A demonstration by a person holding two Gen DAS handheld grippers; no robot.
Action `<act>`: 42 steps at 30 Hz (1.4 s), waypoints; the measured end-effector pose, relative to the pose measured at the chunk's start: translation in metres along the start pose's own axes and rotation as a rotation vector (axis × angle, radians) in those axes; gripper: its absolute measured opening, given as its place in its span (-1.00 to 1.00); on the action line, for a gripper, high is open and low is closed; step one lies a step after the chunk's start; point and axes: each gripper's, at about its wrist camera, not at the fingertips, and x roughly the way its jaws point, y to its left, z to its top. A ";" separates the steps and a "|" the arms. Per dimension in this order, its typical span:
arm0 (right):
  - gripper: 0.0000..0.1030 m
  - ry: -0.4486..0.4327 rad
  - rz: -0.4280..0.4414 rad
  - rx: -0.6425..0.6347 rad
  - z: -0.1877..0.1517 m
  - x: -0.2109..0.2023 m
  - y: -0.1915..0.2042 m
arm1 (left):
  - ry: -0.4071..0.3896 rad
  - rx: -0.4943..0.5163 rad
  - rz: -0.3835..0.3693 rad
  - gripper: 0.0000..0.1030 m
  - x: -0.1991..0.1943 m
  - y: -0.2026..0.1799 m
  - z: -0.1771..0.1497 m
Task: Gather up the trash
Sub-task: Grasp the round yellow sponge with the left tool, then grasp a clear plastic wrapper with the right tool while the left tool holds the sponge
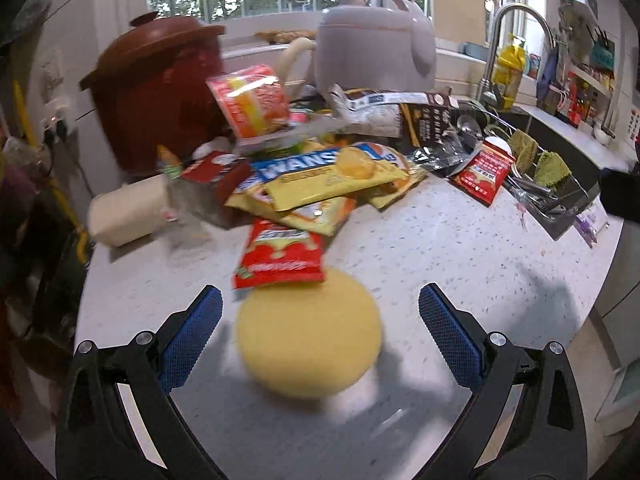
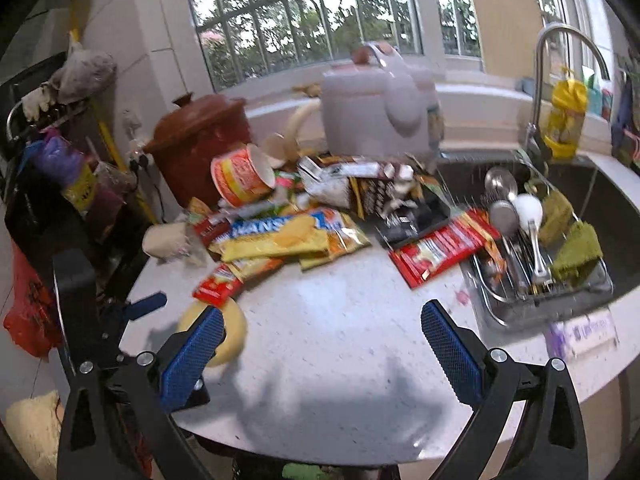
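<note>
Brown clay pot (image 1: 160,92), rice cooker (image 1: 374,40), perhaps.

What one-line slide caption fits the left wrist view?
Open left gripper above a yellow sponge, facing a wrapper pile on the counter.

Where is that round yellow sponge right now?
The round yellow sponge lies on the counter between the open left gripper's fingers, its far edge under a red snack packet.
</note>
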 end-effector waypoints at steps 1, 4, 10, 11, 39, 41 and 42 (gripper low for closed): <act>0.90 0.006 -0.006 0.003 -0.002 0.001 -0.002 | 0.007 0.006 0.009 0.87 0.006 -0.002 0.001; 0.90 0.021 -0.006 0.011 -0.006 0.007 -0.007 | 0.047 -0.010 0.052 0.87 0.024 -0.001 0.002; 0.90 0.042 -0.005 0.013 -0.008 0.019 -0.013 | 0.097 -0.031 0.076 0.87 0.043 0.004 0.001; 0.90 0.041 -0.008 0.008 -0.008 0.021 -0.013 | 0.101 -0.028 0.079 0.87 0.045 0.004 -0.001; 0.78 0.168 0.411 0.351 0.090 0.186 0.040 | -0.054 -0.178 0.062 0.53 -0.054 0.064 -0.034; 0.31 0.192 0.423 0.380 0.091 0.200 0.040 | -0.054 -0.193 0.066 0.54 -0.057 0.071 -0.038; 0.20 0.207 0.426 0.392 0.092 0.208 0.041 | -0.053 -0.200 0.069 0.54 -0.059 0.074 -0.039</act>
